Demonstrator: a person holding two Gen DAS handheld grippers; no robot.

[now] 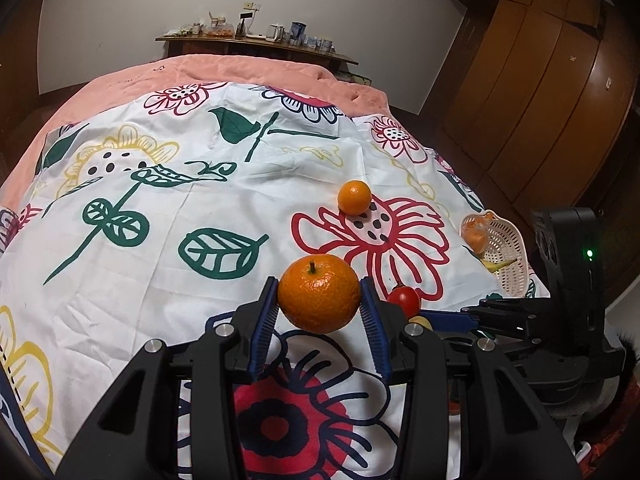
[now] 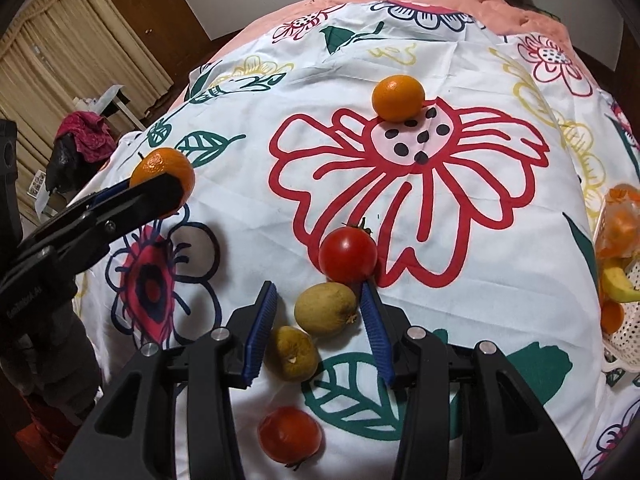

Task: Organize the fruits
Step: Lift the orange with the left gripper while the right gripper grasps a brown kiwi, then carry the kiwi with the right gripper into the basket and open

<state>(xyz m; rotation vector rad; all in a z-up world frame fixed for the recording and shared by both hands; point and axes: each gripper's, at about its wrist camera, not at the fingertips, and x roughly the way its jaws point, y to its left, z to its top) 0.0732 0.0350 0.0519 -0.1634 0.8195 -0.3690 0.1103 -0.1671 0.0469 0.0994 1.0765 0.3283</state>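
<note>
Left wrist view: the left claw (image 1: 319, 306) is clenched on a stemmed orange (image 1: 319, 293), its blue pads pressed to both sides, the fruit held clear above the flowered sheet (image 1: 180, 184) on the bed. A second orange (image 1: 354, 197) lies farther off on a red flower print. To the right a tomato (image 1: 405, 299) peeks from behind the claw's finger, and a white basket (image 1: 500, 250) near the sheet's right edge holds orange pieces and something yellow. The right claw (image 1: 472, 316) comes in from the right side — its state cannot be told here.

Right wrist view: the right claw (image 2: 318, 322) is released, fingers spread around a brown kiwi (image 2: 325, 308), the right pad just touching it. The tomato (image 2: 348, 255) sits just beyond the tips. A second brownish fruit (image 2: 293, 353) lies beside the left pad, and another red fruit (image 2: 289, 434) nearer the camera. At left, the left claw (image 2: 160, 192) holds its orange (image 2: 162, 174).
</note>
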